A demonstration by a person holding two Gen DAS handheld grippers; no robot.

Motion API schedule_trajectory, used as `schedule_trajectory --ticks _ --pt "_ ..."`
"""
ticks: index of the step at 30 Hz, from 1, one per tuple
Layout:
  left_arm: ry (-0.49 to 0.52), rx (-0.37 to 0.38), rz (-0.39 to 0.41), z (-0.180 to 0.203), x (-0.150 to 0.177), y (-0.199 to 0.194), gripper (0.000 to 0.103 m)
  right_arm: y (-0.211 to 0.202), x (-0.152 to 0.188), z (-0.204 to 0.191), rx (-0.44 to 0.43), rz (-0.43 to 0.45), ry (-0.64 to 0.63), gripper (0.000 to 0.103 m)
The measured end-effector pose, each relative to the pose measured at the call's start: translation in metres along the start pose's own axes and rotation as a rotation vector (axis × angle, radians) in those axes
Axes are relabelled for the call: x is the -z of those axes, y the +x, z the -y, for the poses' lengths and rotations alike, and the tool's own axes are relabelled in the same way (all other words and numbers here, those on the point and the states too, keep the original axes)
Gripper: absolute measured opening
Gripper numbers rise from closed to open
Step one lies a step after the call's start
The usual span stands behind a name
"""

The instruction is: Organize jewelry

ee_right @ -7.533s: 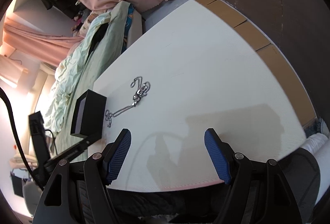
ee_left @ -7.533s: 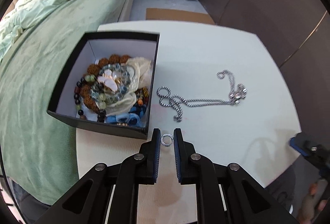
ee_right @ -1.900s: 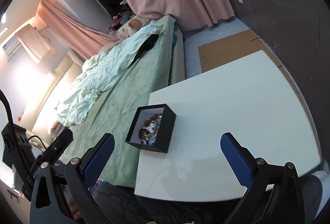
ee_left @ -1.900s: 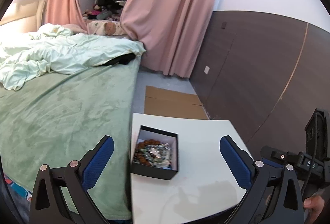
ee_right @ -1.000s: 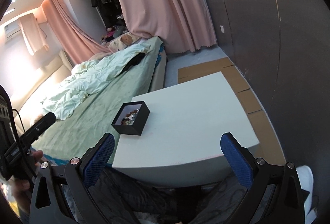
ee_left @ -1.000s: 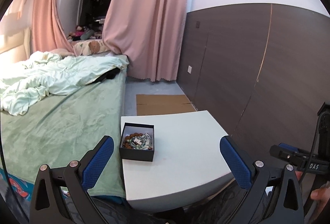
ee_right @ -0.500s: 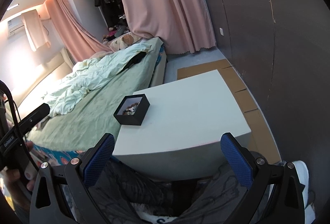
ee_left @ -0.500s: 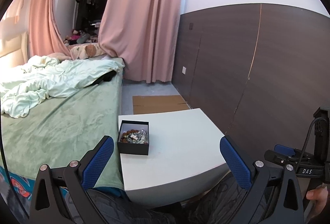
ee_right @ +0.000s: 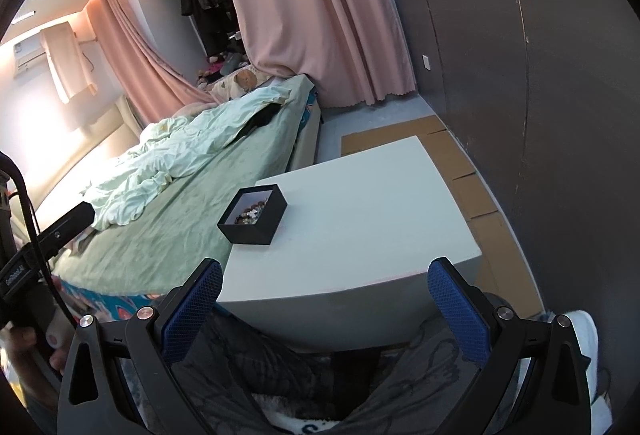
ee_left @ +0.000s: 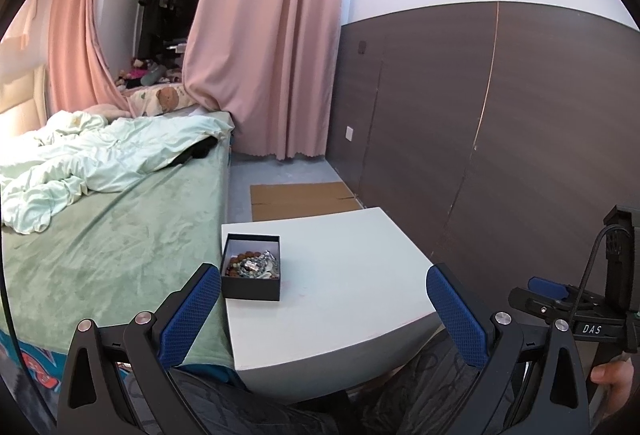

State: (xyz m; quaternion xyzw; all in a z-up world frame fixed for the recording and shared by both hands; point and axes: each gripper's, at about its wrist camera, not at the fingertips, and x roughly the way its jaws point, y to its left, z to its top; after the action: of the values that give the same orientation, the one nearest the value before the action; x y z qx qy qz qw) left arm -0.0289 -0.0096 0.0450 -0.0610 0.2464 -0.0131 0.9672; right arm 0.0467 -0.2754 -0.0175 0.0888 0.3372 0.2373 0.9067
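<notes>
While I hold both tools back from the work, the biggest thing in front of me is the green plush-covered bed (ee_left: 120, 231) with its rumpled pale quilt, running along the left side of the square white table (ee_left: 340, 299). That table top looks bare apart from the open black cardboard box (ee_left: 251, 289), which sits at the table's left edge, just beside the bed. Inside it I can make out a heap of mixed bead bracelets and silvery chain jewelry (ee_left: 252, 266) — too small from here to sort piece by piece. So I judge the tidying finished, or nearly so.

My left gripper (ee_left: 323, 311) is lifted well clear, its blue-padded jaws spread wide with nothing between them. My right gripper (ee_right: 325, 309) is the same — jaws far apart, empty, looking down on the box from the near right.

What worries me is the box's spot. It rides so close to the bed-side edge that a careless sweep of either tool on the way back in could nudge it off onto the bedding and spill the beads.
</notes>
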Motion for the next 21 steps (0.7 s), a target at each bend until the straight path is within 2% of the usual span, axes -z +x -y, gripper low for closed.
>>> schedule_trajectory --ticks 21 --pt "0.006 -0.003 -0.024 0.0012 0.0084 0.0079 0.102 0.0039 0.0072 0.0031 0.025 -0.018 0.005 0.103"
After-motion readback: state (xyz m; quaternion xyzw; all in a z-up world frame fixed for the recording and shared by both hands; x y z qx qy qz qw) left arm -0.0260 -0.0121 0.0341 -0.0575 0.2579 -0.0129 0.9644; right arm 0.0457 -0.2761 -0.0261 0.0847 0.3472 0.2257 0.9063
